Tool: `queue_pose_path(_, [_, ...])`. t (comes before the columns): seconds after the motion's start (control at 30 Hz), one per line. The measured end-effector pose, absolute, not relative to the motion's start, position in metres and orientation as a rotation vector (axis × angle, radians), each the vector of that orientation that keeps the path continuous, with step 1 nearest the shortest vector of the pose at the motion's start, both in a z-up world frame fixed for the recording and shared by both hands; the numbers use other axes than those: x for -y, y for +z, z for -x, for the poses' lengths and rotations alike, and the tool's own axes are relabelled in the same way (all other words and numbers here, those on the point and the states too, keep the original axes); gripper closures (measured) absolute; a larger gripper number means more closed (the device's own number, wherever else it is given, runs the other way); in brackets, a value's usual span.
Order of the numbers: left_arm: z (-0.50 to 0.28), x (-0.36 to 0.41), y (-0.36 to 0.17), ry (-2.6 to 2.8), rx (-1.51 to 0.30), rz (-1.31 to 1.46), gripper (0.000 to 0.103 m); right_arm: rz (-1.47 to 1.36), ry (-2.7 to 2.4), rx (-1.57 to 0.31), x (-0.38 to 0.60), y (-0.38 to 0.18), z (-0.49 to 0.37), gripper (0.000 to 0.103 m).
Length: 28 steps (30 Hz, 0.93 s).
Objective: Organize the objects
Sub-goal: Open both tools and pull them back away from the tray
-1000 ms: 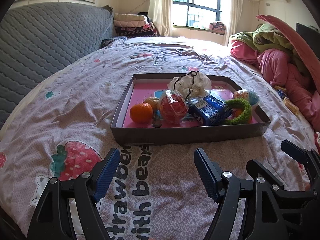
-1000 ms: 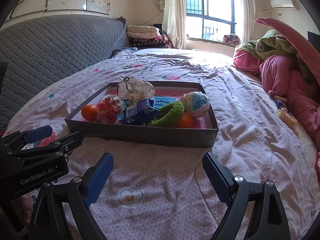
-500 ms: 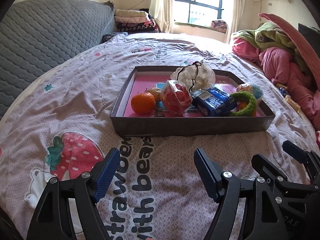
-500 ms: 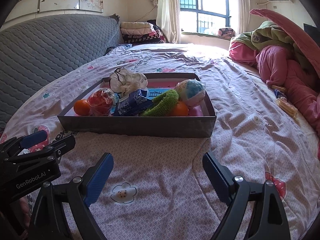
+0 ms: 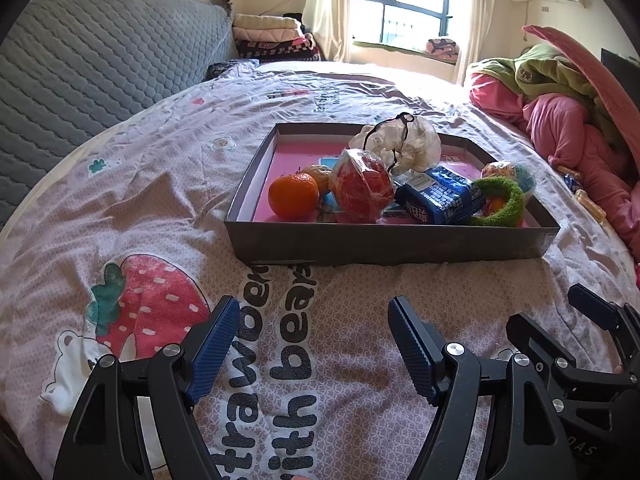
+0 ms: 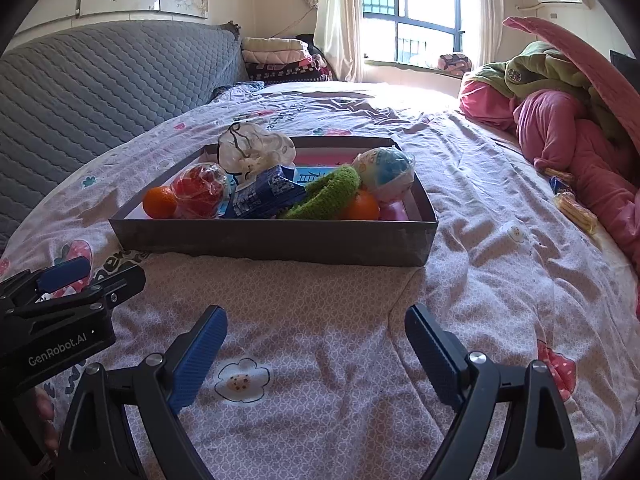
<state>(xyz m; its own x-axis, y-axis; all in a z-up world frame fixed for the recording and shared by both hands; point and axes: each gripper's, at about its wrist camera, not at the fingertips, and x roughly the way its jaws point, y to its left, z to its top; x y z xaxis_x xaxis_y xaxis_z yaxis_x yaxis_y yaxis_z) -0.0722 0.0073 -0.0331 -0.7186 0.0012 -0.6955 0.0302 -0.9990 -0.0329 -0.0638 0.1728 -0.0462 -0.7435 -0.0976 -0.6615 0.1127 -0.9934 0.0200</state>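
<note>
Both grippers, left (image 5: 314, 344) and right (image 6: 316, 350), gape; tray (image 5: 392, 246) holds three oranges (image 5: 293, 200).

Tray (image 6: 272, 240) on bed – R gripper (image 6: 316, 332) agape

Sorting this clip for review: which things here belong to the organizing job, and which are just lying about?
Job:
- box
- tangerine
- red wrapped ball
- blue packet
- green ring
- white bag
- blue-and-white ball

Lying about:
- pink bedding
- folded blankets
- snack packets
</note>
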Motion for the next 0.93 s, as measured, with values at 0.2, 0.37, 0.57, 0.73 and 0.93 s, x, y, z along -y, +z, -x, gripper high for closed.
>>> queue_pose_path(0.2, [0.0735, -0.0091, -0.0354, -2.889, -0.06, -1.184, 0.025, -1.084, -2.827, -0.032, -0.1724, -0.0485, 0.0643, 0.013])
queue_pose_path(0.37, [0.0737, -0.0098, -0.0361, -2.889, -0.053, -1.189, 0.026, -1.087, -2.831, -0.02, -0.1739, -0.0487, 0.0637, 0.013])
queue_pose_path(0.57, [0.0738, -0.0097, -0.0356, -2.893, -0.052, -1.184, 0.026, -1.089, -2.832, -0.027, -0.1733, -0.0496, 0.0628, 0.013])
queue_pose_path(0.73, [0.0756, -0.0096, -0.0374, -2.884, -0.052, -1.196, 0.025, -1.1, -2.824, -0.04, -0.1721, -0.0514, 0.0637, 0.013])
queue_pose_path(0.93, [0.0749, -0.0087, -0.037, -2.9, -0.059, -1.187, 0.026, -1.104, -2.826, -0.044, -0.1721, -0.0522, 0.0638, 0.013])
